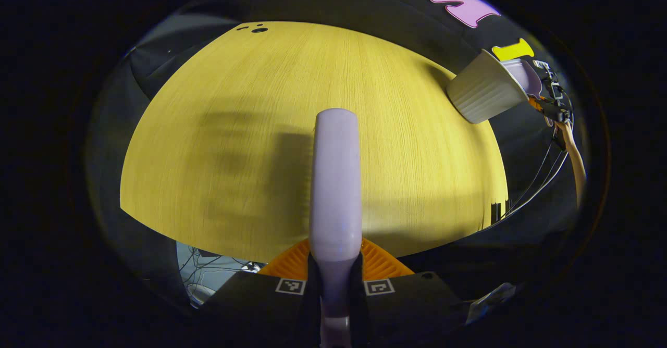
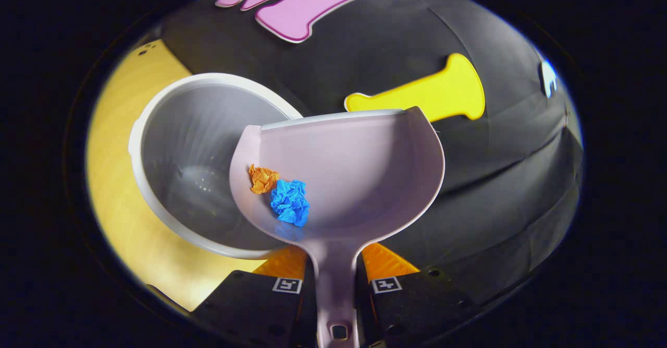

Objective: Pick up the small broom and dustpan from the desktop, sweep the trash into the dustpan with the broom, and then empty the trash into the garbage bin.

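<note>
In the left gripper view my left gripper point(image 1: 335, 281) is shut on the lilac small broom point(image 1: 335, 181), which stands up over the wooden desktop point(image 1: 219, 145); its bristles are hidden. My right gripper point(image 2: 336, 285) is shut on the handle of the lilac dustpan point(image 2: 359, 171). An orange paper ball point(image 2: 262, 178) and a blue paper ball point(image 2: 290, 202) lie in the pan's left side. The pan hangs partly over the rim of the white garbage bin point(image 2: 182, 171), whose inside looks bare. In the left gripper view, the bin point(image 1: 484, 95) stands far right with the dustpan point(image 1: 525, 76) above it.
The bin stands at the desktop's right edge, against the black cloth wall point(image 2: 500, 191). Small dark holes point(image 1: 258, 28) mark the far corner of the desktop. Cables point(image 1: 536, 181) hang from the right gripper point(image 1: 551, 103) beside the table edge.
</note>
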`<control>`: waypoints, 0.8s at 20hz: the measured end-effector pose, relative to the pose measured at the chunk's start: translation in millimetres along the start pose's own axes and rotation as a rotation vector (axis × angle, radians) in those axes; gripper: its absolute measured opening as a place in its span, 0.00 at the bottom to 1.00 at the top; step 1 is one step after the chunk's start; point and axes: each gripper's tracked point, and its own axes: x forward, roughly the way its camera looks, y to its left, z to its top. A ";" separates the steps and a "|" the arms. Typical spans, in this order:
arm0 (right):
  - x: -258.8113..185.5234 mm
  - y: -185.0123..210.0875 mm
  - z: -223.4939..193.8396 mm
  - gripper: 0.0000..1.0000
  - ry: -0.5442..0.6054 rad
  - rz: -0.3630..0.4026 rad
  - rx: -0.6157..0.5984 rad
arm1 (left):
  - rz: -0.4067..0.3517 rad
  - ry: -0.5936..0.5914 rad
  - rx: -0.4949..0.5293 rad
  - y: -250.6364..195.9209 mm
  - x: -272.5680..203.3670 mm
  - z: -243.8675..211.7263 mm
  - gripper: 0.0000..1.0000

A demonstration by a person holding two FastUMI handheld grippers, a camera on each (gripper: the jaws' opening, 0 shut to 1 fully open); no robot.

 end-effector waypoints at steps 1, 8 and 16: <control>-1.2 -1.9 2.8 0.34 -0.025 -0.033 -0.066 | 0.008 0.004 0.014 0.7 -0.6 1.7 0.27; 5.0 -14.0 -4.1 0.33 -0.128 -0.122 -0.414 | 0.020 0.012 0.052 -12.0 1.2 1.1 0.26; -0.2 -13.4 0.8 0.34 -0.180 -0.105 -0.610 | 0.023 0.000 0.097 -27.2 3.4 1.6 0.27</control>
